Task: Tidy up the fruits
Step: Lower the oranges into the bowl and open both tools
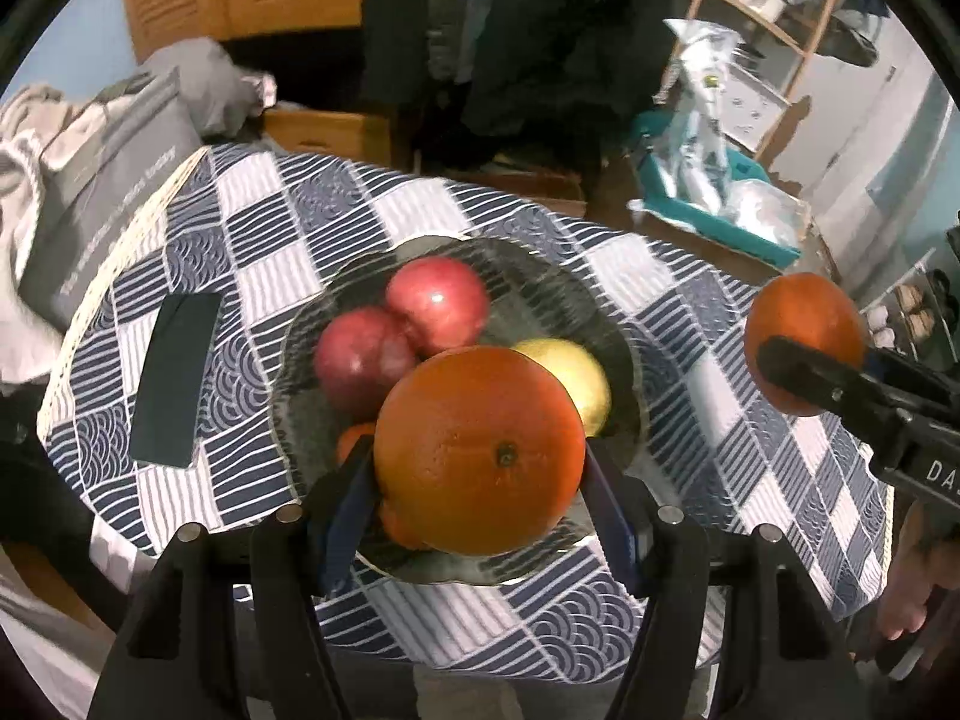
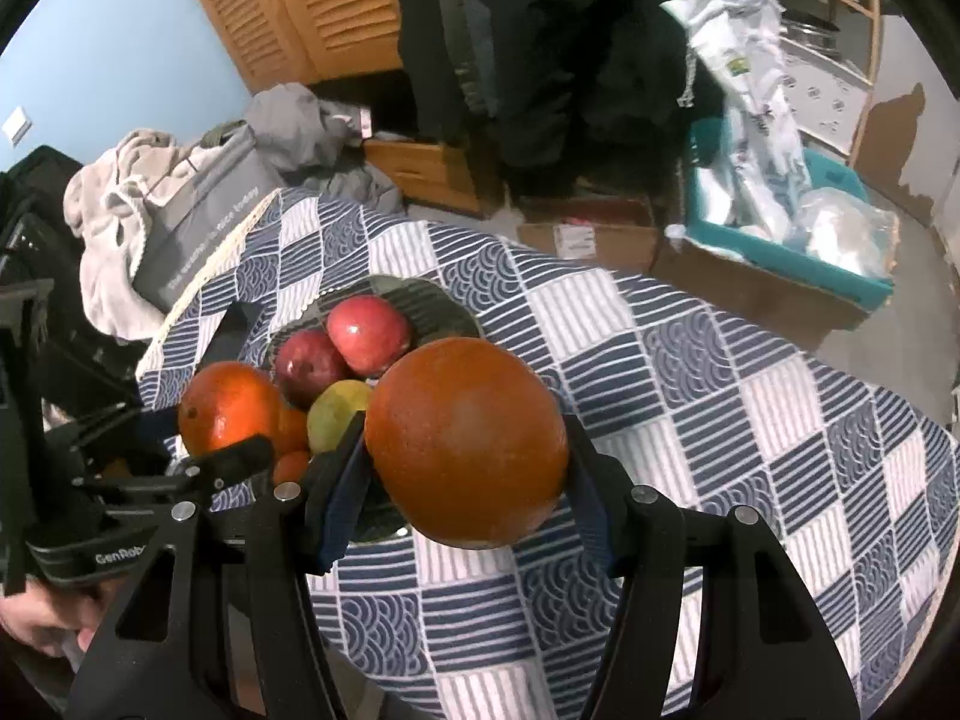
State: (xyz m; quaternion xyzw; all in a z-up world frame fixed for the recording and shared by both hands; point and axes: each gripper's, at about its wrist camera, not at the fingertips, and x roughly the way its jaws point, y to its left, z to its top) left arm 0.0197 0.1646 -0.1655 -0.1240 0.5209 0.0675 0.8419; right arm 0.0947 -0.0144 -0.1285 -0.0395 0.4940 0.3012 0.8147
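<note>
1. The left gripper [image 1: 480,480] has its fingers [image 1: 345,498] closed around a large orange [image 1: 480,450], one finger pressed to each side of the fruit. It is held just above the near part of the glass bowl [image 1: 540,276].
2. The right gripper [image 2: 465,462] likewise grips a second orange [image 2: 467,441], pinched between its two fingers [image 2: 585,498]. In the left wrist view this orange [image 1: 804,342] sits off to the right of the bowl, over the desk rather than over the bowl.
3. Inside the bowl lie two red apples [image 1: 436,297] [image 1: 360,360], touching each other at the far left side, with a yellow-green fruit, perhaps a lemon or pear [image 1: 570,378], just right of them.
4. Small orange fruits, likely tangerines [image 1: 354,441], show at the near left of the bowl, mostly hidden behind the held orange.
5. The bowl rests on a round desk covered with a blue-and-white checked cloth [image 1: 690,324].
6. A dark flat rectangular object [image 1: 174,378] lies on the cloth, left of the bowl and apart from it.
7. Beyond the desk's far left edge sit a grey bag [image 2: 204,228] and crumpled fabric.
</note>
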